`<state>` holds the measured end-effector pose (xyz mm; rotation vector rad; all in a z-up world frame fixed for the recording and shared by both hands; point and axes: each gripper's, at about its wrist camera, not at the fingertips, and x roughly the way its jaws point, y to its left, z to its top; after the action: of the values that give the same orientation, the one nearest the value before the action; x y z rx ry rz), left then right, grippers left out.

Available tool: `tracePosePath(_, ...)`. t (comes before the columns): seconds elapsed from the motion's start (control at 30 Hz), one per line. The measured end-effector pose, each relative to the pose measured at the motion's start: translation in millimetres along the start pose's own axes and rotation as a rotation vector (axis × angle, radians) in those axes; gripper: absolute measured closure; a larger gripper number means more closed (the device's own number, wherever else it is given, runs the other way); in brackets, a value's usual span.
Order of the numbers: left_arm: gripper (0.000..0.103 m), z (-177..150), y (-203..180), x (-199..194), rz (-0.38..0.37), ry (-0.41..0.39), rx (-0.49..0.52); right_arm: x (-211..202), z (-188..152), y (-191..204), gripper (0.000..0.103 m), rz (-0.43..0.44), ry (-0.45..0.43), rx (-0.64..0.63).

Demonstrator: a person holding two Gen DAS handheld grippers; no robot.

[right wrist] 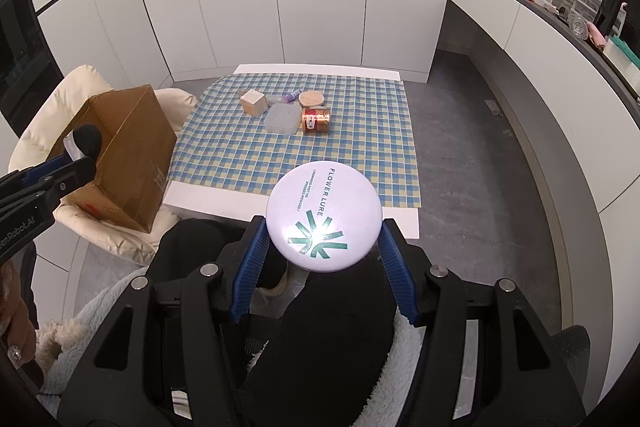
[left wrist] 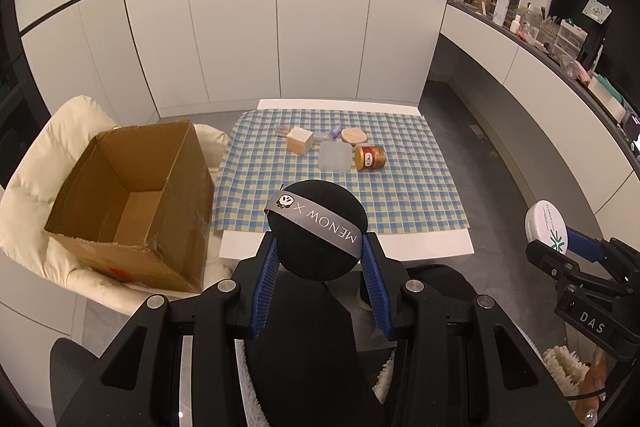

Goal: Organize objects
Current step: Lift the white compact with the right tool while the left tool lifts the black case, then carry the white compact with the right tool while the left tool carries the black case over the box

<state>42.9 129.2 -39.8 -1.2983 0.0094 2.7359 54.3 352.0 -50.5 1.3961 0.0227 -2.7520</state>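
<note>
My left gripper is shut on a round black powder puff with a grey ribbon, held above the table's near edge. My right gripper is shut on a round white powder compact with green print. Each gripper shows at the other view's edge: the right one with the compact, the left one with the puff. An open brown cardboard box sits on a cream cushion to the left of the table. On the checked cloth lie a wooden cube, a clear square case, a red-gold can and a tan round pad.
The low white table stands against white cabinet doors. A dark counter along the right wall is crowded with bottles and small items. Grey floor runs to the right of the table. A person's dark-clad legs and a fleece sleeve are below the grippers.
</note>
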Motion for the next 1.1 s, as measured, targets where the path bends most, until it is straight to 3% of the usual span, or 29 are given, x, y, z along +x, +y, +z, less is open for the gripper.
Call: tracePosePath(1.1, 0.062, -2, 18, 17, 0.002, 0.046, -0.061, 18, 2, 17, 0.044, 0.007, 0.030, -0.049)
